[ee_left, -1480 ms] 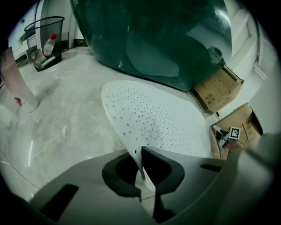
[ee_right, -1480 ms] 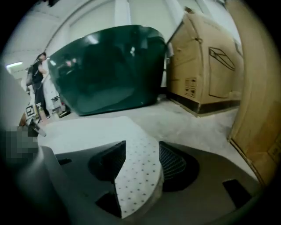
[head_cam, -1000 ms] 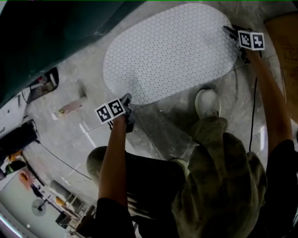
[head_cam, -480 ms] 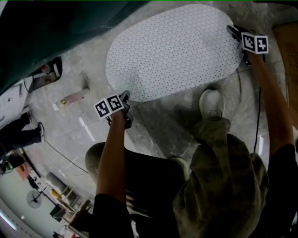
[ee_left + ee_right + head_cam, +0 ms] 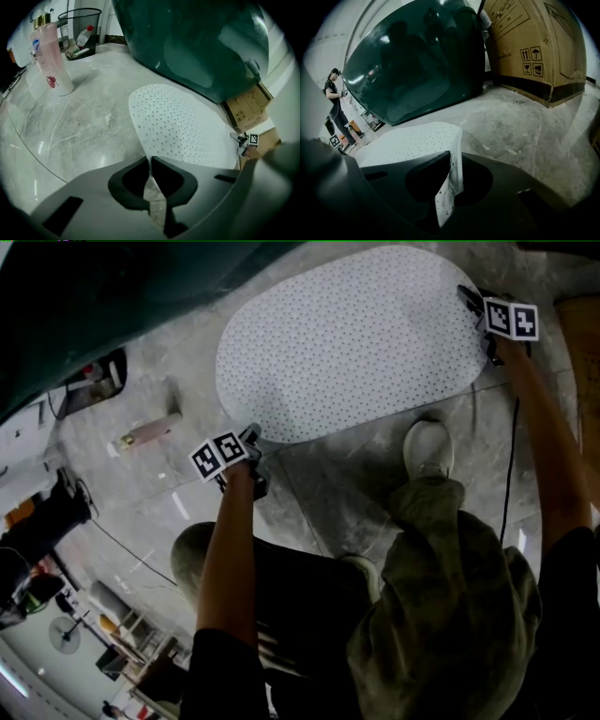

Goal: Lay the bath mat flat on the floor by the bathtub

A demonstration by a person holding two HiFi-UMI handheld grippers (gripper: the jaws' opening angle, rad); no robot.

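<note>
The white oval bath mat [image 5: 352, 338] with small dark dots lies spread on the grey stone floor beside the dark green bathtub [image 5: 94, 306]. My left gripper [image 5: 251, 437] sits at the mat's near left rim. Seen in the left gripper view [image 5: 150, 161], its jaws are shut, with the mat's [image 5: 178, 126] thin edge running in between the tips. At the mat's far right end, my right gripper [image 5: 469, 298] is closing tight on the rim. The right gripper view [image 5: 452, 157] shows the mat [image 5: 412, 140] folded up and pinched between the pads.
A pink bottle [image 5: 49, 61] stands on the floor left of the mat, and a wire bin [image 5: 82, 28] lies beyond it. Cardboard boxes [image 5: 529, 42] stand to the right. My shoe [image 5: 428, 448] rests near the mat's near edge, beside a cable [image 5: 511, 456]. A person [image 5: 335, 93] stands far off.
The mat's rim by the left gripper has smoothed out. Both grippers stay at the mat's two ends with barely any shift.
</note>
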